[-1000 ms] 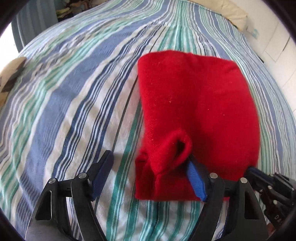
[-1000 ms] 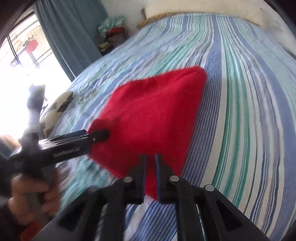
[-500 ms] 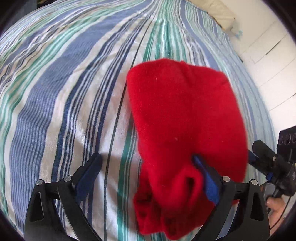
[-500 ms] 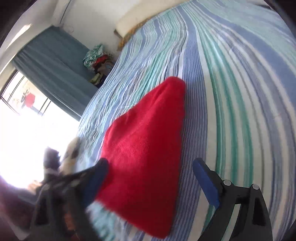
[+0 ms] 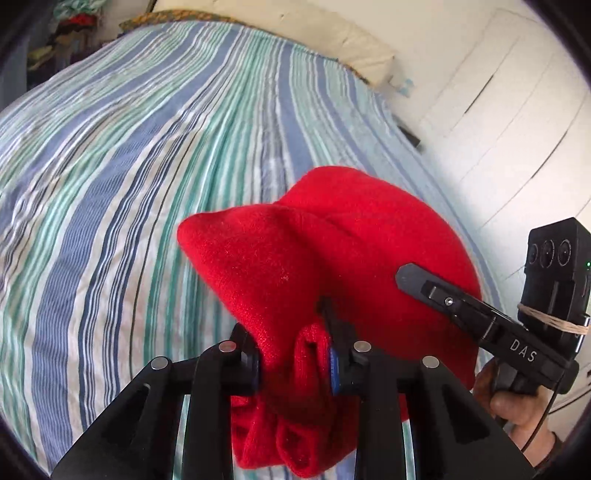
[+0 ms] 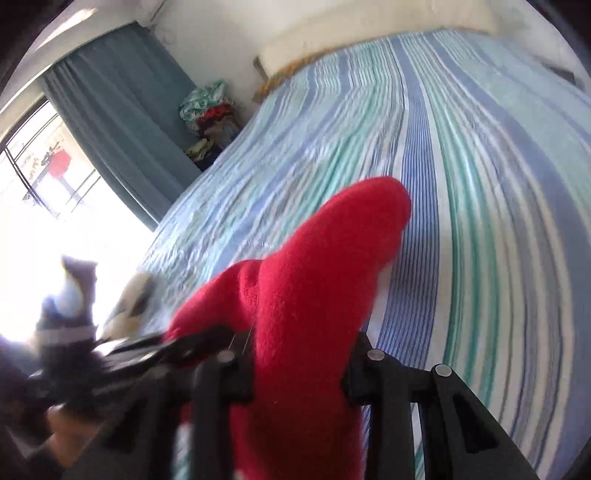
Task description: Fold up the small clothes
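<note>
Two grips on one red garment (image 5: 325, 258), near edge raised off the striped bed (image 5: 147, 147).

Left gripper (image 5: 295, 365) fingers, just closed, are clamped on a bunched fold; right gripper (image 6: 299, 373) fingers, likewise just closed, are pinching cloth alongside. Garment's length is seen running away from both grips, far end near the bed; neither hand judged nearer.

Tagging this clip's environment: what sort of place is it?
A bedroom, most likely. The work surface is a bed with a striped bedspread and a pillow at its head, and a blue curtain hangs beside a bright window.
</note>
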{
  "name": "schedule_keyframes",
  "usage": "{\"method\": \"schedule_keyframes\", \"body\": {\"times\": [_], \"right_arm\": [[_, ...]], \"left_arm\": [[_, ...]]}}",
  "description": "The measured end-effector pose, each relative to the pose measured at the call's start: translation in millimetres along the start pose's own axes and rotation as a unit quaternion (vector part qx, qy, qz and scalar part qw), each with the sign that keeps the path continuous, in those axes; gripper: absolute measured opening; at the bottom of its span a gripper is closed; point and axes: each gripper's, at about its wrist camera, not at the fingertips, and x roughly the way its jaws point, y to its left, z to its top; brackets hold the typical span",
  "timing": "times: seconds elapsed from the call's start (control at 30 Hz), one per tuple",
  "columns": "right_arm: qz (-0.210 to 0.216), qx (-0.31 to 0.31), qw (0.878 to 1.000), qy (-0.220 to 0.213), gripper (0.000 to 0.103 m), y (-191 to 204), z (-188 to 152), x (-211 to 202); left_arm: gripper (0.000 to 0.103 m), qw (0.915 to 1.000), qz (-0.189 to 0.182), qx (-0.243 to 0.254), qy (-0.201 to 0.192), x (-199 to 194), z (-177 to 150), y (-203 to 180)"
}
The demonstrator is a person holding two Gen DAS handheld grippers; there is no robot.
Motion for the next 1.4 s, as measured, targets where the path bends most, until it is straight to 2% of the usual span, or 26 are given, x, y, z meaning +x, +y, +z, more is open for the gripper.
{"method": "schedule_keyframes", "body": {"times": [0.07, 0.13, 0.17, 0.2, 0.23, 0.27, 0.3, 0.33, 0.43, 0.5, 0.57, 0.7, 0.77, 0.83, 0.9, 0.97, 1.0, 1.17, 1.23, 1.4], "right_arm": [[-0.002, -0.021, 0.999, -0.025, 0.032, 6, 21, -26], [-0.008, -0.031, 0.999, -0.037, 0.032, 4, 33, -44], [-0.015, -0.033, 0.999, -0.039, 0.032, 0, 36, -49], [-0.024, -0.033, 0.999, -0.037, 0.033, -6, 36, -50], [-0.035, -0.028, 0.999, -0.028, 0.037, -16, 33, -48], [-0.052, -0.017, 0.998, -0.016, 0.045, -27, 28, -44], [-0.073, -0.004, 0.997, -0.001, 0.051, -40, 20, -41], [-0.099, 0.005, 0.995, 0.017, 0.062, -54, 9, -38], [-0.155, 0.009, 0.987, 0.050, 0.066, -80, -38, -52], [-0.176, 0.000, 0.983, 0.056, 0.076, -82, -70, -73], [-0.189, -0.004, 0.980, 0.057, 0.087, -77, -95, -92], [-0.207, -0.011, 0.976, 0.069, 0.089, -50, -125, -120], [-0.210, -0.013, 0.975, 0.065, 0.097, -36, -133, -135], [-0.212, -0.014, 0.975, 0.061, 0.101, -21, -140, -152], [-0.216, -0.018, 0.974, 0.060, 0.102, -7, -148, -165], [-0.218, -0.023, 0.973, 0.066, 0.102, 5, -156, -174], [-0.220, -0.026, 0.972, 0.074, 0.102, 10, -160, -177], [-0.245, -0.058, 0.962, 0.100, 0.102, 31, -178, -196], [-0.256, -0.066, 0.959, 0.101, 0.102, 36, -182, -204], [-0.250, -0.045, 0.963, 0.094, 0.103, 40, -184, -221]], "left_arm": [[0.027, 0.9997, -0.012, 0.014, -0.017, -6, 15, -15], [0.030, 0.9994, -0.008, 0.029, -0.018, 4, 21, -28], [0.038, 0.9994, -0.001, 0.033, -0.009, 15, 20, -32], [0.053, 0.9992, 0.013, 0.037, 0.006, 30, 16, -33], [0.061, 0.9979, 0.039, 0.045, 0.025, 44, 8, -31], [0.065, 0.9948, 0.074, 0.057, 0.040, 54, -6, -28], [0.064, 0.9899, 0.110, 0.070, 0.056, 65, -19, -25], [0.064, 0.9856, 0.134, 0.078, 0.069, 68, -34, -20], [0.067, 0.9826, 0.147, 0.089, 0.071, 46, -81, -10], [0.088, 0.9796, 0.167, 0.097, 0.055, 23, -108, -14], [0.099, 0.9731, 0.199, 0.111, 0.033, -1, -131, -26], [0.099, 0.9575, 0.251, 0.139, 0.029, -34, -162, -59], [0.099, 0.9521, 0.275, 0.132, 0.022, -50, -171, -71], [0.099, 0.9464, 0.299, 0.122, 0.000, -65, -178, -79], [0.099, 0.9531, 0.283, 0.108, -0.007, -78, -184, -85], [0.099, 0.9623, 0.253, 0.098, 0.013, -85, -186, -89], [0.099, 0.9641, 0.247, 0.096, 0.022, -88, -186, -91], [0.099, 0.9608, 0.254, 0.107, 0.027, -102, -192, -105], [0.099, 0.9621, 0.250, 0.105, 0.027, -110, -194, -110], [0.100, 0.9673, 0.234, 0.089, 0.039, -115, -193, -109]]}}
